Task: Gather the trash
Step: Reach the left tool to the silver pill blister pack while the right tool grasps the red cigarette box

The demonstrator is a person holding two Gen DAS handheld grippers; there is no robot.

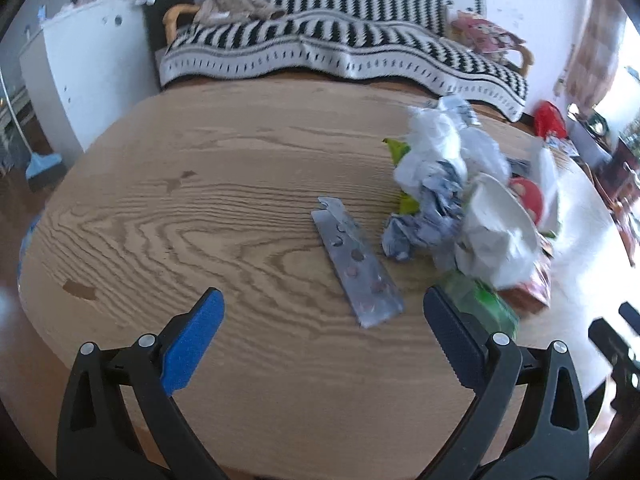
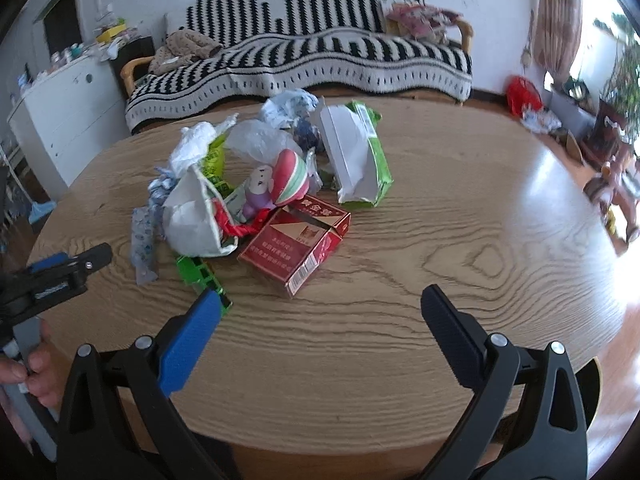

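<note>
A heap of trash lies on the round wooden table [image 1: 200, 220]. In the left wrist view a silver pill blister strip [image 1: 356, 268] lies just ahead of my open, empty left gripper [image 1: 322, 304], left of crumpled white plastic and paper [image 1: 448, 160]. In the right wrist view I see a red cigarette pack [image 2: 296, 240], a white-and-green carton [image 2: 356, 152], a green box [image 2: 200, 274], a white paper bowl [image 2: 192, 216] and a striped toy [image 2: 288, 178]. My right gripper [image 2: 320, 304] is open and empty, just short of the red pack. The left gripper [image 2: 68, 268] shows at the left edge.
A sofa with a black-and-white striped blanket [image 2: 304, 60] stands behind the table. A white cabinet [image 1: 88, 60] is at the back left. A red bag [image 2: 522, 94] and clutter lie on the floor at the right. Table [image 2: 480, 220] wood shows right of the heap.
</note>
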